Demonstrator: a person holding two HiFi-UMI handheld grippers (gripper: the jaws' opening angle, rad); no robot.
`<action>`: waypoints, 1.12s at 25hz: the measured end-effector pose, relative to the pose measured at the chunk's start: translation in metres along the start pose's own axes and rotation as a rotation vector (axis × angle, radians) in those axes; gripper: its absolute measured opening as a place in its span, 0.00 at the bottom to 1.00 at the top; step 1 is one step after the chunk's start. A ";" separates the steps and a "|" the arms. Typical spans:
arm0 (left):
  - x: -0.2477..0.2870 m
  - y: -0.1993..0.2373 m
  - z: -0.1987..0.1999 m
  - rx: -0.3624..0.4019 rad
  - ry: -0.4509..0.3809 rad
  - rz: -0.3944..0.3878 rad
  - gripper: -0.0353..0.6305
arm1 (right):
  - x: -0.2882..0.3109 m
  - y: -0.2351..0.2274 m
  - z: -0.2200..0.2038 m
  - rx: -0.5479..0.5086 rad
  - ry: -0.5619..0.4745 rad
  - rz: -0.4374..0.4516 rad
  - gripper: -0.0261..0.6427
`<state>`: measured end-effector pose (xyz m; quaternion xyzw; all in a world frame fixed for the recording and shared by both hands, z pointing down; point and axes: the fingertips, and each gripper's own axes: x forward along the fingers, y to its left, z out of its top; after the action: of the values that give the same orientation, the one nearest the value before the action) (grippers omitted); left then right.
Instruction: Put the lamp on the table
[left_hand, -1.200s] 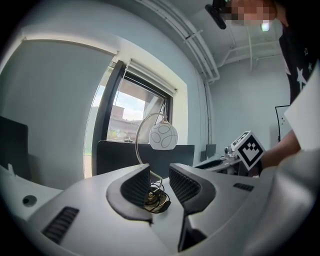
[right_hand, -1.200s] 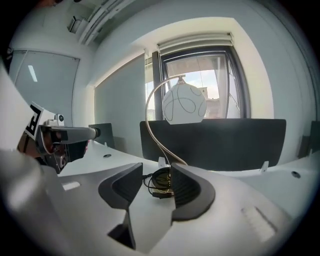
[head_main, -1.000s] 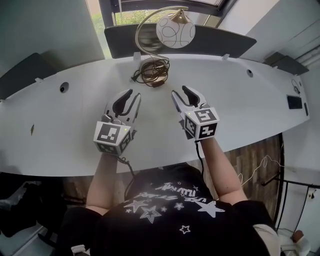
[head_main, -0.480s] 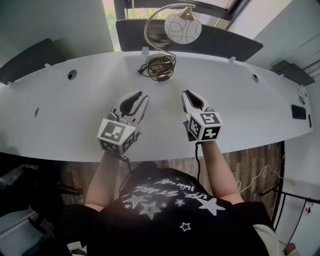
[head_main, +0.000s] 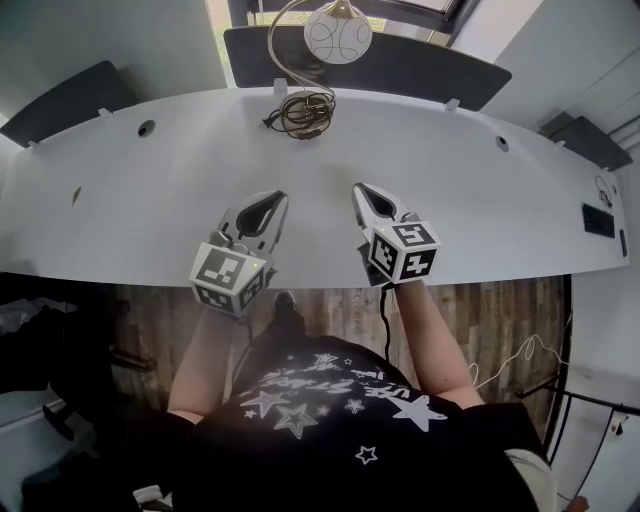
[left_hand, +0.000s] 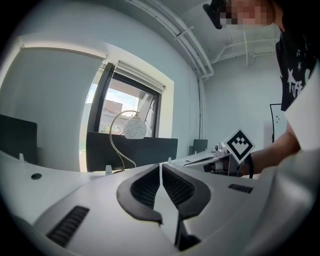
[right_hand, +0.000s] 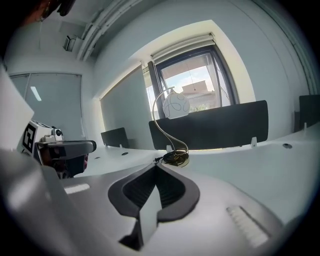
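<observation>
The lamp stands at the far edge of the white table (head_main: 500, 210), in front of the window. It has a round white globe (head_main: 338, 35) on a curved brass stem, and a base (head_main: 300, 110) with its cord coiled round it. The globe (left_hand: 134, 128) also shows in the left gripper view, and the globe (right_hand: 176, 106) and base (right_hand: 176, 158) in the right gripper view. My left gripper (head_main: 272, 197) and right gripper (head_main: 362, 190) hover side by side near the table's front edge, well short of the lamp. Both are shut and hold nothing. The right jaws have just been closing on nothing.
Dark partition screens (head_main: 400, 62) stand along the table's far edge. Cable holes (head_main: 146, 128) (head_main: 501, 143) lie left and right of the lamp. A small dark device (head_main: 598, 222) lies at the table's right end. The person's torso is close against the front edge.
Both grippers have drawn back from the lamp toward the table's front edge. The right jaws went from wide apart to shut, with nothing between them.
</observation>
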<state>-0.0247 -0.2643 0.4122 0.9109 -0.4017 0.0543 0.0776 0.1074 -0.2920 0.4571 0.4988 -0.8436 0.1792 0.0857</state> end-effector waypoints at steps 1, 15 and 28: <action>-0.004 -0.007 0.002 0.000 -0.008 0.006 0.08 | -0.009 0.001 -0.001 -0.009 -0.003 0.006 0.04; -0.054 -0.138 -0.002 0.037 -0.024 0.013 0.07 | -0.144 0.025 -0.021 -0.041 -0.025 0.061 0.04; -0.098 -0.191 -0.005 0.067 -0.024 0.022 0.07 | -0.219 0.050 -0.045 -0.087 -0.036 0.065 0.04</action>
<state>0.0512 -0.0656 0.3823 0.9091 -0.4105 0.0574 0.0418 0.1694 -0.0750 0.4169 0.4700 -0.8678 0.1360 0.0865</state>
